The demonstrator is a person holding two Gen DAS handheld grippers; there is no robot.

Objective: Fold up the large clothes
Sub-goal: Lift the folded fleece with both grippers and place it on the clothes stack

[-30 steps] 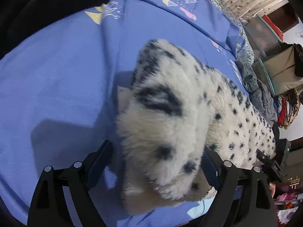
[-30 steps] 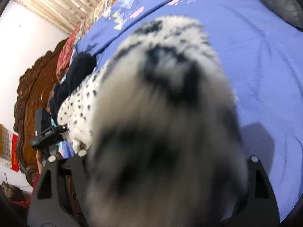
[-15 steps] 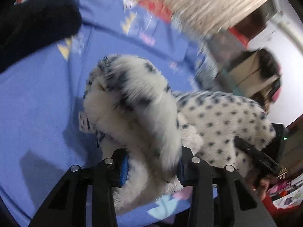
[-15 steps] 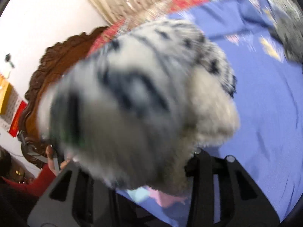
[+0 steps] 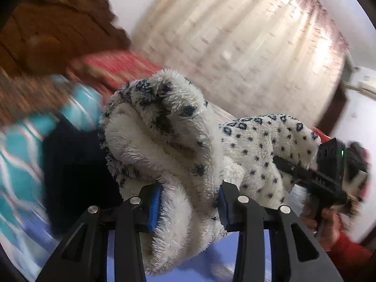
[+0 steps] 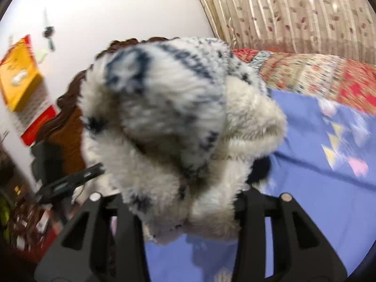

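A thick white fleece garment with dark blue spots hangs bunched in the air between both grippers. My left gripper is shut on one bunched end, its blue pads pressing into the pile. In the right wrist view the other end fills the picture. My right gripper has that fleece wedged between its fingers, and its jaws are opening slightly. The spotted cloth spans across to the right gripper's black fingers, held by a hand. The fleece hides the right pads.
A blue printed bed sheet lies below. A carved wooden headboard, a red patterned quilt and a pale curtain stand behind. A dark garment and teal patterned fabric lie at the left.
Both grippers closed on the fleece lying on the bed and lifted it. The views swung up from the sheet to the headboard, wall and curtain.
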